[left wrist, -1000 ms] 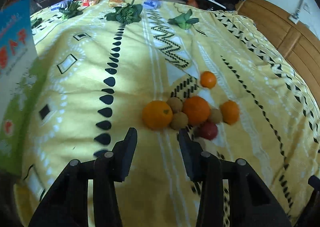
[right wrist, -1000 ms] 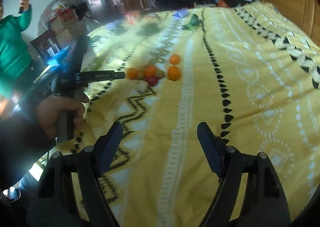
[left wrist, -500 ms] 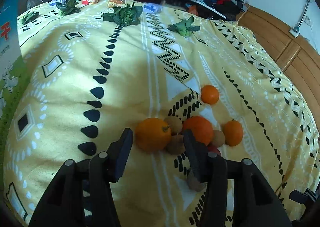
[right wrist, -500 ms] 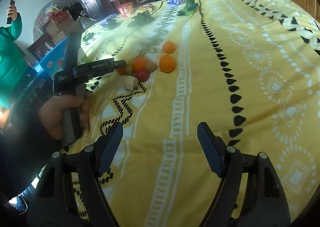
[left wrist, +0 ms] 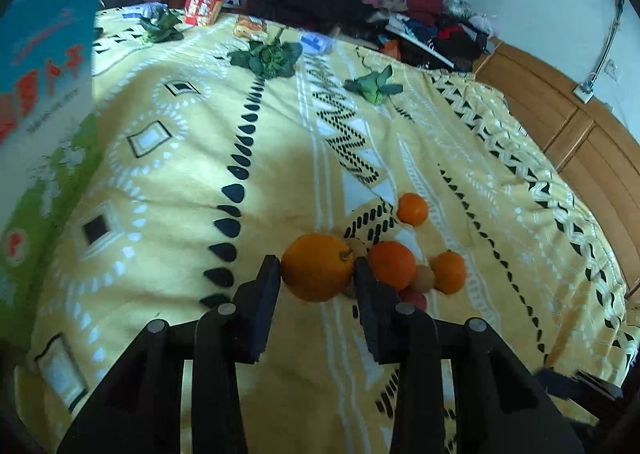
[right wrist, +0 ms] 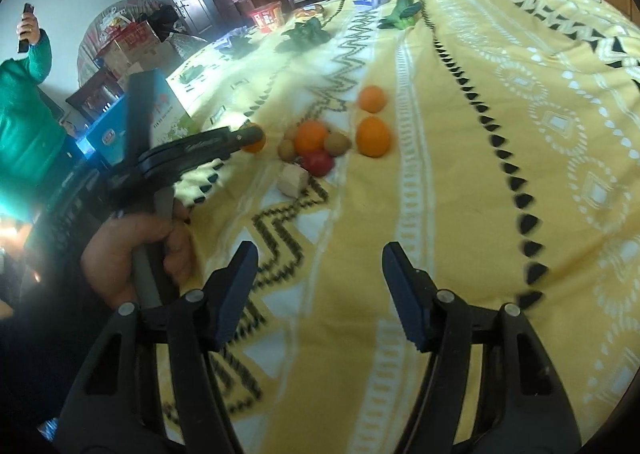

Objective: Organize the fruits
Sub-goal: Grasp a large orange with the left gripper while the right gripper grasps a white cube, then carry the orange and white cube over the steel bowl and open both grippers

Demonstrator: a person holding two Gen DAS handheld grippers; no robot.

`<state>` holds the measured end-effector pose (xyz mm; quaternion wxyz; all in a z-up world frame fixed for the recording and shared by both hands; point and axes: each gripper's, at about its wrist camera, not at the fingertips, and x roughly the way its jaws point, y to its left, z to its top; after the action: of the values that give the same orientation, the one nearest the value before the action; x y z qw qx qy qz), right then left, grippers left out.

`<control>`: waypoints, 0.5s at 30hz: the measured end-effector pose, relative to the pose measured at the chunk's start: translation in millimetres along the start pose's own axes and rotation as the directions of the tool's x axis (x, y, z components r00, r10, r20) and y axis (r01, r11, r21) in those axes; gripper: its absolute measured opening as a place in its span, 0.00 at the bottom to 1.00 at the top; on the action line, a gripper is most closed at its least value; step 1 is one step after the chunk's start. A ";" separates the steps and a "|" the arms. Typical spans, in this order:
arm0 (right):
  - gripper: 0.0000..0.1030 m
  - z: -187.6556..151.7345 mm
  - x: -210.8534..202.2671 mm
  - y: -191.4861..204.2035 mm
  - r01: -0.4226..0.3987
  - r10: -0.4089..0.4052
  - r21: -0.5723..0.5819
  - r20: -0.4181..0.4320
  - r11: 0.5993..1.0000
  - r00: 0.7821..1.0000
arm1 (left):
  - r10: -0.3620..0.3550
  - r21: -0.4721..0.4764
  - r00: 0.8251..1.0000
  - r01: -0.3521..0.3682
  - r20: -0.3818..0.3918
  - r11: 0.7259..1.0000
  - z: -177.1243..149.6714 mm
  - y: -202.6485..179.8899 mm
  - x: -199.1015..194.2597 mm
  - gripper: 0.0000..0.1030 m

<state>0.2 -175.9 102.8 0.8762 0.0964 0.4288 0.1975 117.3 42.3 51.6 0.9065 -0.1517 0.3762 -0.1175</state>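
A cluster of fruit lies on the yellow patterned bedspread (left wrist: 168,190). My left gripper (left wrist: 316,274) has its jaws on both sides of a large orange (left wrist: 318,267), touching it, with the orange resting on the bed. Beside it are a second orange (left wrist: 392,264), two smaller oranges (left wrist: 450,271) (left wrist: 413,208), brown kiwis (left wrist: 424,278) and a red fruit (left wrist: 414,299). In the right wrist view the left gripper (right wrist: 250,136) sits on the large orange (right wrist: 256,142). My right gripper (right wrist: 318,274) is open and empty, well short of the fruit.
Leafy greens (left wrist: 266,58) (left wrist: 374,86) (left wrist: 162,26) lie at the far side of the bed. A red snack tub (left wrist: 203,8) and packets stand behind them. A blue-green carton (left wrist: 36,126) stands at the left. A pale block (right wrist: 293,181) lies by the fruit.
My left gripper has moved forward to the large orange and its jaws have closed in around it. My right gripper has stayed open, shifting slightly.
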 end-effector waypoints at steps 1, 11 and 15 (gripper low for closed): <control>0.64 4.6 7.0 1.9 -0.014 0.014 0.005 0.002 1.000 1.000 | 0.005 -0.002 1.000 -0.005 0.009 1.000 -2.2 0.5 -8.1 0.37; 0.44 36.7 98.9 8.1 -0.005 0.008 0.039 -0.088 0.999 0.996 | 0.024 -0.052 0.998 -0.021 0.056 0.998 -10.9 11.1 -60.6 0.37; 0.33 34.2 108.2 8.4 0.000 0.004 0.035 -0.102 0.999 0.995 | 0.018 -0.041 0.999 -0.016 0.051 0.999 -11.8 8.5 -63.9 0.37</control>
<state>85.0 -121.9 49.5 0.8511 0.1019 0.4764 0.1957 65.6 68.9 81.9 0.9136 -0.1698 0.3562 -0.0981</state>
